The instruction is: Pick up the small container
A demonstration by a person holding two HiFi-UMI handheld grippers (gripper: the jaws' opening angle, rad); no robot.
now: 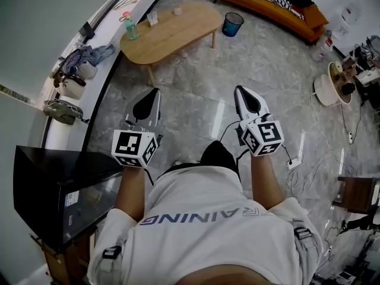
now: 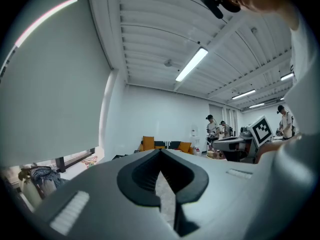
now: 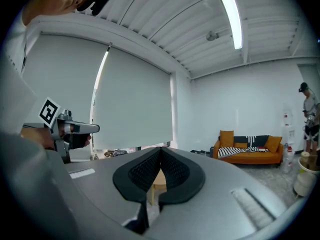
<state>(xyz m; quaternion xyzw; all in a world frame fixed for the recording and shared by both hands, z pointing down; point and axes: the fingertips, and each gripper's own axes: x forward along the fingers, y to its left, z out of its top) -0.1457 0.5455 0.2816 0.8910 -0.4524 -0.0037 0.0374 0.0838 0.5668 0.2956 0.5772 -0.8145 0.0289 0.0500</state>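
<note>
Grey left gripper (image 1: 154, 91) is clenched on nothing, and its own view shows only floor and an orange sofa (image 2: 165, 145). The right gripper (image 1: 240, 89), also clenched empty, glimpses the wooden table (image 1: 184, 31) past its jaws. Only the head view shows the small container (image 1: 177, 10) on that table, well ahead of both.

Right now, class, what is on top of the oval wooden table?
On the wooden table stand a green bottle, a small pale object and a small clear container. Nothing covers the tabletop; details are too small.

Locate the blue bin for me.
In the head view the blue bin stands near the top, between the right end of the wooden coffee table and the orange sofa.
</note>
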